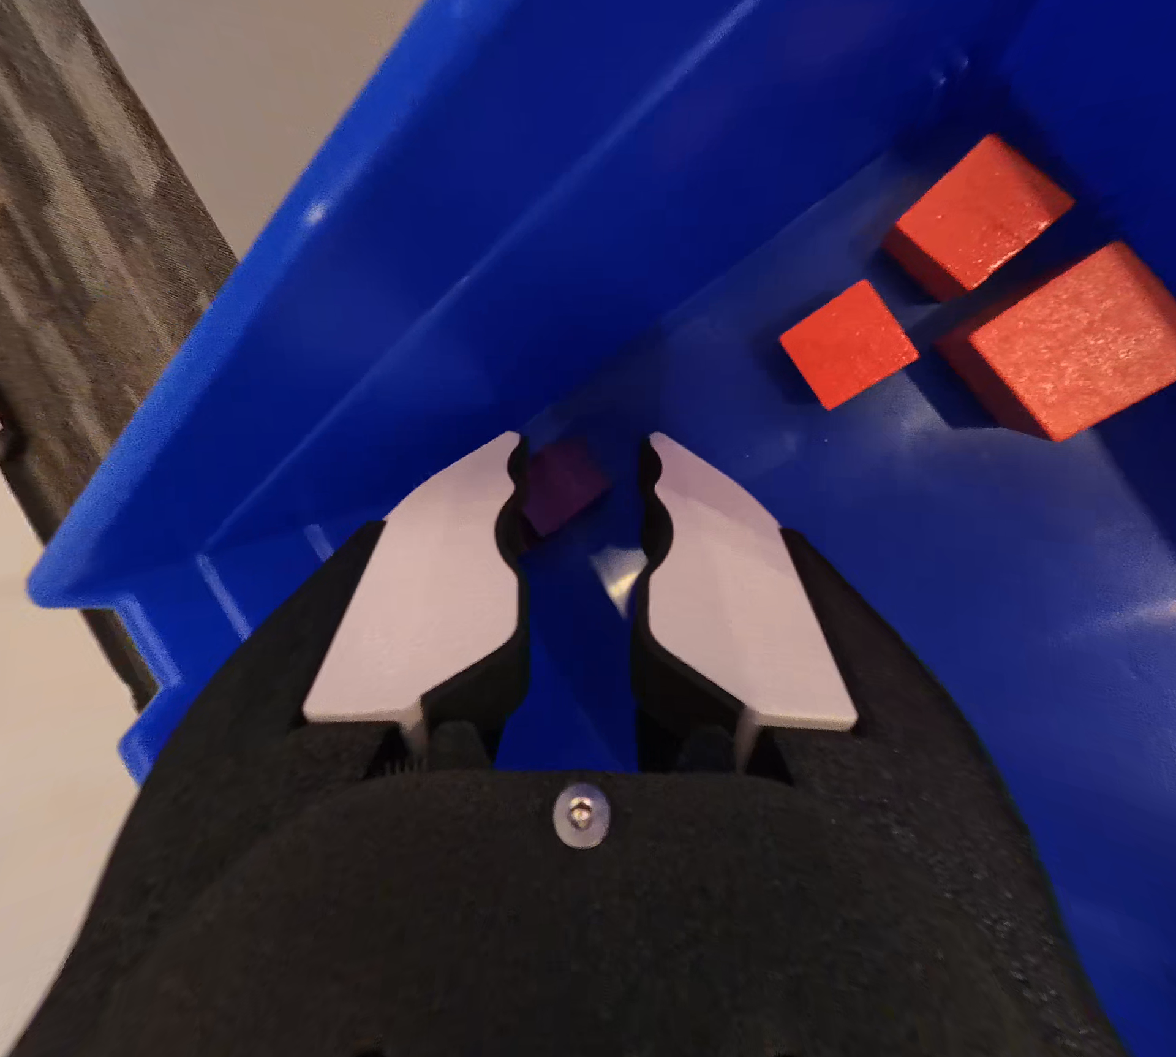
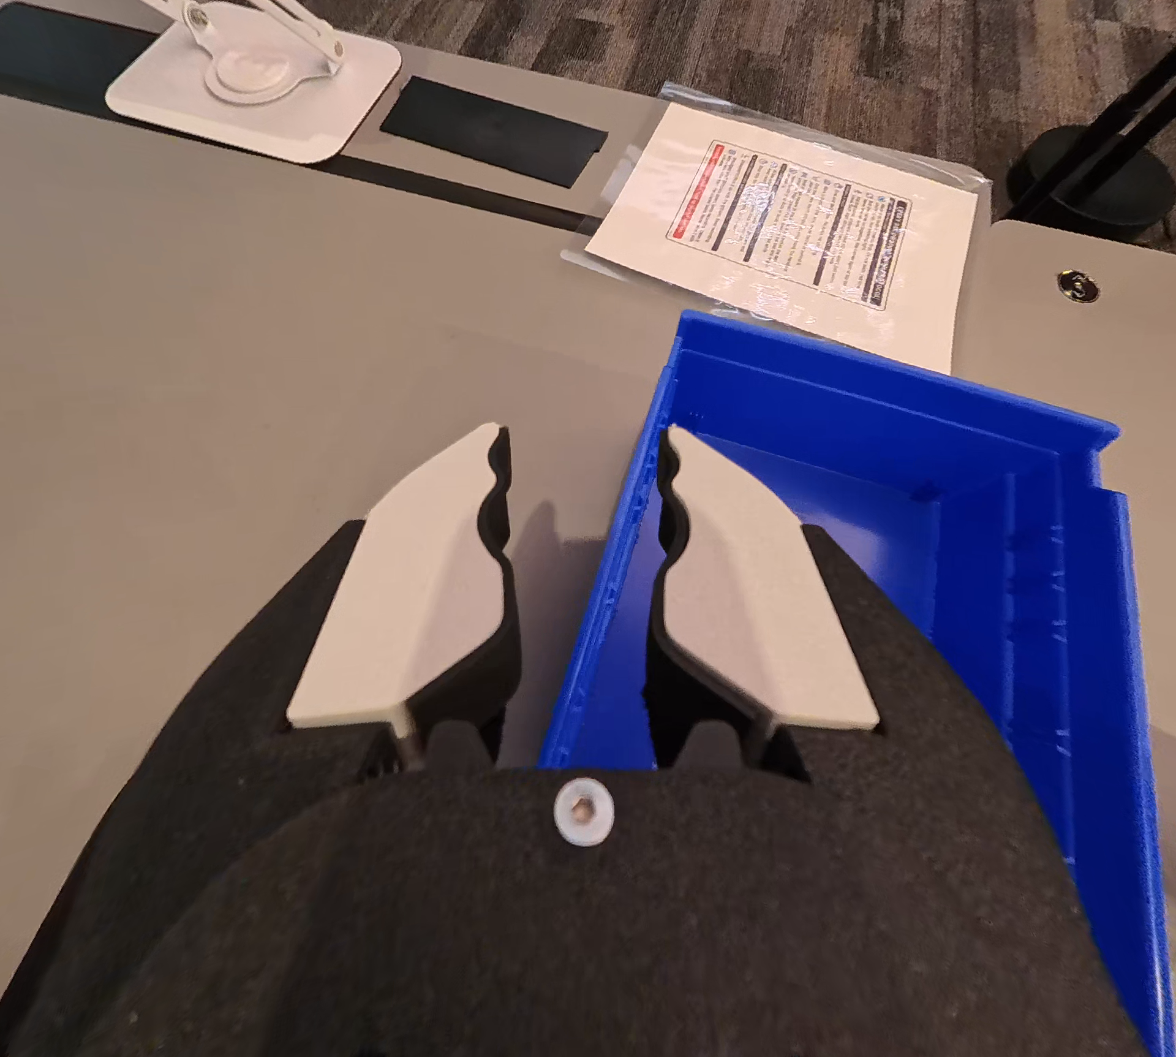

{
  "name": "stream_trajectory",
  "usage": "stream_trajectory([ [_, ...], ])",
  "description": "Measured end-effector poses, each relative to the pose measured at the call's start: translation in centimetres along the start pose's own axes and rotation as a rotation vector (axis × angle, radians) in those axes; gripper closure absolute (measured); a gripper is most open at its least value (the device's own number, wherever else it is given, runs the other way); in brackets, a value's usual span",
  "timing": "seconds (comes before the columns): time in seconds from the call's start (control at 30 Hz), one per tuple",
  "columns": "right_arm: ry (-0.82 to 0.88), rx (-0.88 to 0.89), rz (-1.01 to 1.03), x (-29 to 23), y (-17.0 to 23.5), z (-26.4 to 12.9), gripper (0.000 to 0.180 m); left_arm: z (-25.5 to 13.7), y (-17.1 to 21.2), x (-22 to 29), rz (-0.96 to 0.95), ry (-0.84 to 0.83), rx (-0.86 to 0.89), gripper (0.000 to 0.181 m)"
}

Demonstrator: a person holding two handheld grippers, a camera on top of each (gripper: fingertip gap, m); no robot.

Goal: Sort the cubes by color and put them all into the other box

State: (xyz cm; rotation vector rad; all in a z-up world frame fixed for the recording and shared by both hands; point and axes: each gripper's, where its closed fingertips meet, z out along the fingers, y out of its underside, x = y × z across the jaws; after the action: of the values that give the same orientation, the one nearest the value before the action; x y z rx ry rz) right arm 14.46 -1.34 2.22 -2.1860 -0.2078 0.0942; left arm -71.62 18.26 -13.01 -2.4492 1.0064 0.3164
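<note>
Three orange-red cubes (image 1: 993, 288) sit clustered on the floor of the blue box (image 1: 573, 199), close to one of its corners and not quite touching one another. My left gripper (image 1: 580, 491) is down inside this box, jaws parted with a gap between them. A purple cube (image 1: 563, 488) lies on the box floor at the base of the long wall, just ahead of the fingertips, nearer the left finger; I cannot tell whether it touches. My right gripper (image 2: 582, 491) is also spread open and holds nothing, straddling the left wall of a second blue box (image 2: 954, 409). What I see of that floor is bare. This box stands on the grey bench (image 2: 254, 358), near a sleeved paper sheet (image 2: 783, 237) at the far edge.
</note>
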Motion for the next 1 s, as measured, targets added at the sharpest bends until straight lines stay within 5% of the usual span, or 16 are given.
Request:
stream_trajectory([
  [0.37,-0.034,-0.063,-0.025,-0.9,0.6,1.1,0.136,-2.1,1.8,4.2,0.018,0.104,-0.005,0.16],
  [0.43,-0.042,-0.059,-0.026,-1.0,0.5,1.2,0.136,-3.1,2.1,4.1,0.026,0.066,0.026,0.15],
  [0.67,-0.08,-0.055,-0.037,-2.0,0.2,1.6,0.136,-5.1,2.8,1.0,-0.265,-0.007,0.115,0.144],
  [0.87,-0.092,-0.076,-0.049,-2.5,0.4,2.0,0.136,-3.2,3.5,3.5,-0.047,-0.006,0.019,0.137],
  [1.0,-0.102,-0.078,-0.063,-2.9,0.3,2.0,0.136,-2.7,3.4,3.0,-0.024,-0.048,-0.014,0.148],
])
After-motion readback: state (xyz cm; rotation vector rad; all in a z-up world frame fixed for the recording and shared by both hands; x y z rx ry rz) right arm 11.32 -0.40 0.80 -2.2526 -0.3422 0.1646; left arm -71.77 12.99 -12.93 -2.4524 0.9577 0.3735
